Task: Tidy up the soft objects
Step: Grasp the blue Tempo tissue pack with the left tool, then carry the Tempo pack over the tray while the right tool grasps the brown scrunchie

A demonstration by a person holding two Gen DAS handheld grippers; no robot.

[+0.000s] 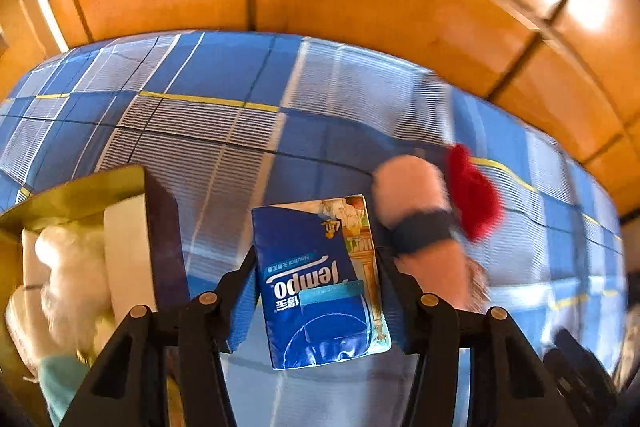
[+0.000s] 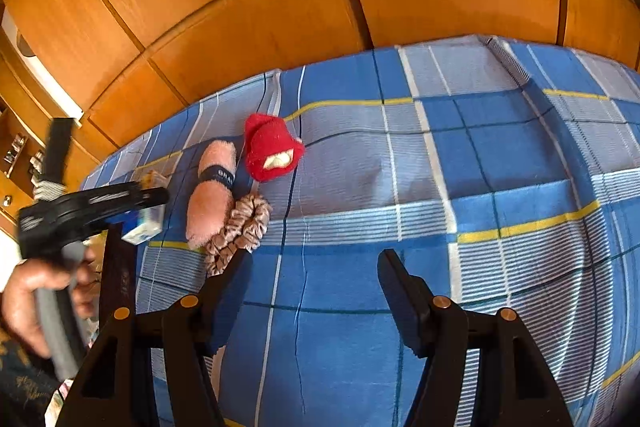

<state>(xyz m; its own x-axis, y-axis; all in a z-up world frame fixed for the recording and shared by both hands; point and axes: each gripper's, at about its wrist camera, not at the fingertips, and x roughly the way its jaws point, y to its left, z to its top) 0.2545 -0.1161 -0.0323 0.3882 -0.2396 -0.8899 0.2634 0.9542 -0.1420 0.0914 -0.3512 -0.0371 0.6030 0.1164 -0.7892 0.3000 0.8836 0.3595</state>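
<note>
Left gripper [image 1: 316,279] is clamping the tissue pack [image 1: 320,283] by its sides above the bed [image 1: 224,75], beside the box [image 1: 132,227]; light, squashy, slippery wrapper. Right gripper [image 2: 312,267] is hovering, jaws apart.

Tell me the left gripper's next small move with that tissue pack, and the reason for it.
Probably carry it sideways over the open box and let go there. The left gripper has the blue tissue pack clamped between its fingers, lifted off the plaid bedsheet, and the box beside it already holds other soft white items. The right gripper is open, holding nothing.
</note>
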